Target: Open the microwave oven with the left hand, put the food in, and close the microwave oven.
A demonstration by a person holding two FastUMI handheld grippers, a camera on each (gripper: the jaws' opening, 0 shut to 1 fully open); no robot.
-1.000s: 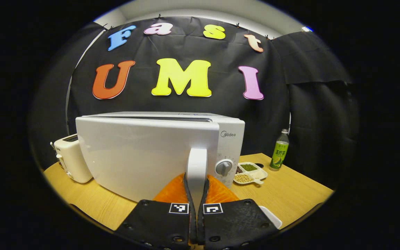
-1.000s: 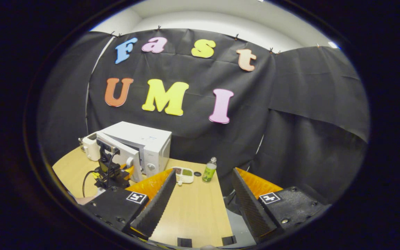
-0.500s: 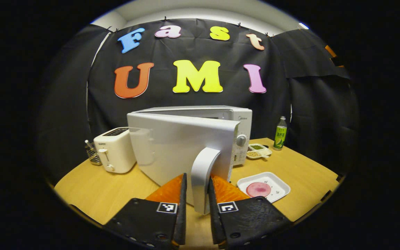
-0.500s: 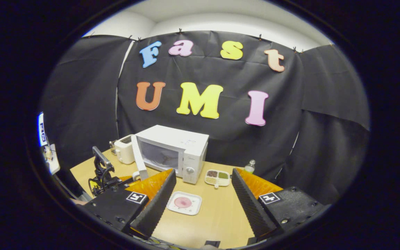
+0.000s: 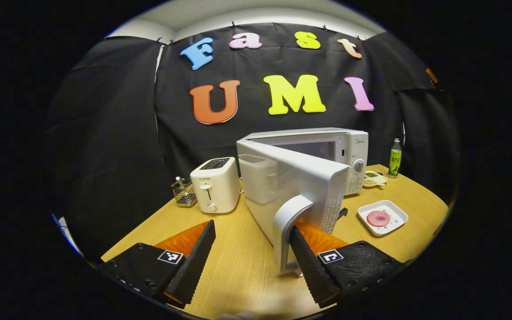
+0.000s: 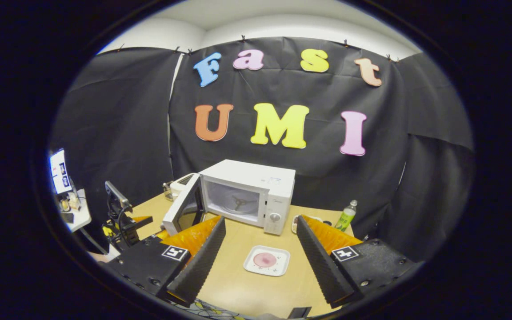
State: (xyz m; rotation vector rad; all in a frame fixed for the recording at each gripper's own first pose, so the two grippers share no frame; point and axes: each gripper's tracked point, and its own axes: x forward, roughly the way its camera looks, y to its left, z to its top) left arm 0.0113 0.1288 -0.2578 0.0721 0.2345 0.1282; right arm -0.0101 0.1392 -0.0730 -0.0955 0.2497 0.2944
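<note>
In the left gripper view we see the left tool [image 5: 251,258] with its fingers spread wide and gripping nothing; the microwave door's white handle [image 5: 289,231] stands between them, close against the right-hand finger [image 5: 309,266], though we cannot tell whether it touches. The microwave oven [image 5: 327,151] sits at the far middle of the wooden surface [image 5: 242,275], and its door [image 5: 291,186] is swung well out toward us on its left hinge. To the left of it stand a white toaster [image 5: 215,184] and, just beside that, a small wire rack [image 5: 184,193]. To the right of the door, on the near part of the surface, lies a white square plate [image 5: 396,212] bearing a round pink slice of food [image 5: 378,218]. Farther back, right of the oven, we find a divided dish of grains [image 5: 374,178] and a green bottle [image 5: 395,158].

In the right gripper view the right tool [image 6: 260,255] is also wide open and empty, held above the near edge of the surface. Between its fingers we look down on the plate [image 6: 278,266] with the food [image 6: 265,259], lying apart from the oven and in front of it. The oven [image 6: 256,186] shows its bare cavity with the turntable ring inside, the door [image 6: 182,209] standing out to the left. At the far left we see the left tool [image 6: 125,224], near the door's outer edge. The bottle [image 6: 347,214] stands at the right.
</note>
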